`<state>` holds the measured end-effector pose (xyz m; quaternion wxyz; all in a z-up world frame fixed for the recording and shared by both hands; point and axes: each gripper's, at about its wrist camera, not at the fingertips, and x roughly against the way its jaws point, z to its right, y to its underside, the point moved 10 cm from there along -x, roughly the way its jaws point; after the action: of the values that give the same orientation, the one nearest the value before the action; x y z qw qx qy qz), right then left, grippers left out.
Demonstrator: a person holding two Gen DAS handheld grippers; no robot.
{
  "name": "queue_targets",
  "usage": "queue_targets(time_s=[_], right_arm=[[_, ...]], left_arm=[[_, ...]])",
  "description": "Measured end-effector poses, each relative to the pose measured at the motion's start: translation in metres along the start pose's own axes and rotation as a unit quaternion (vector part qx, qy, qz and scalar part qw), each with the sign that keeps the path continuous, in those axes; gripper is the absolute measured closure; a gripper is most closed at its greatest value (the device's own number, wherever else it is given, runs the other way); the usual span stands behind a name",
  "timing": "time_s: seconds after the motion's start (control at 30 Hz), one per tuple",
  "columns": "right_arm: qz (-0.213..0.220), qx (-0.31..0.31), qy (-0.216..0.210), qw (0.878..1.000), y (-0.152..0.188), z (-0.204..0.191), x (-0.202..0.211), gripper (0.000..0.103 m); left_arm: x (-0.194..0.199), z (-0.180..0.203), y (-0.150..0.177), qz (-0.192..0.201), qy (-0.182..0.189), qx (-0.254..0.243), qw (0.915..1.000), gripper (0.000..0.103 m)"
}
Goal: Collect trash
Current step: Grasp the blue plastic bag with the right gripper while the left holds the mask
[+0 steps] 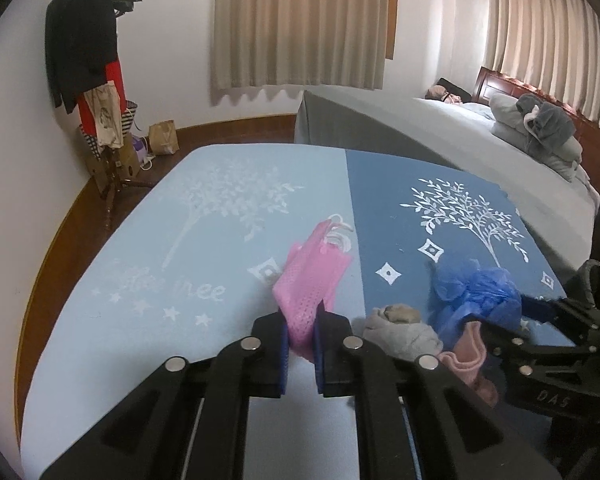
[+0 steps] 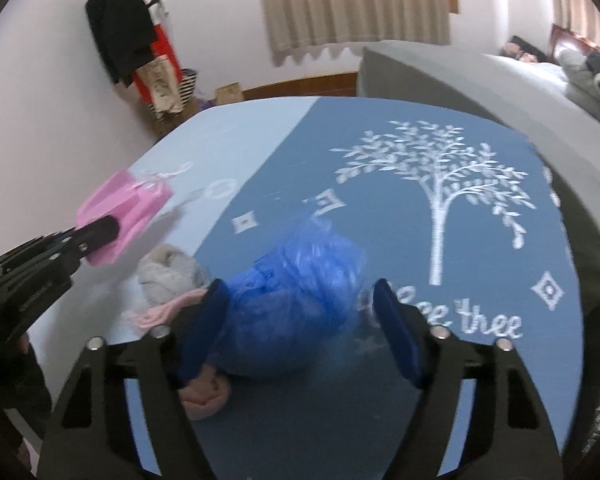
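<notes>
My left gripper is shut on a pink mesh bag, which hangs a little above the light half of the blue tree-print cloth. The right wrist view shows the pink mesh bag at the left, in the left gripper. My right gripper straddles a crumpled blue plastic bag. Its left pad touches the bag, while the right pad stands clear of it. Just left of the blue plastic bag lie a grey wad and a pink cloth.
A grey-covered bed with folded clothes runs along the far right side. A coat stand with bags and a paper bag stands in the far left corner. Beige curtains hang on the back wall.
</notes>
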<state>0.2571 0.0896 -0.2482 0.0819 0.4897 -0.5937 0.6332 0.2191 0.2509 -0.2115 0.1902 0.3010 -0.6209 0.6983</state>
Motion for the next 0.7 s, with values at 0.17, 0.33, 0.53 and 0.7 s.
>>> queue_targets(time_s=[0.17,0.33,0.53,0.7], right_arm=[[-0.002,-0.004,-0.029,1.0,0.0,-0.009,0.005,0.065],[0.019,-0.015,-0.023,0.999,-0.01,-0.001,0.023,0.073],[0.042,-0.02,-0.009,0.999,-0.018,0.012,0.045,0.074],[0.058,-0.018,0.001,0.998,-0.021,0.02,0.065,0.074]], left_arm=[[0.006,0.007,-0.001,0.003,0.006,-0.003,1.0,0.093],[0.015,0.015,-0.006,0.013,0.009,-0.009,0.9998,0.093],[0.024,0.023,-0.013,0.023,0.012,-0.012,0.9996,0.093],[0.032,0.038,-0.016,0.029,0.02,-0.02,0.9992,0.093]])
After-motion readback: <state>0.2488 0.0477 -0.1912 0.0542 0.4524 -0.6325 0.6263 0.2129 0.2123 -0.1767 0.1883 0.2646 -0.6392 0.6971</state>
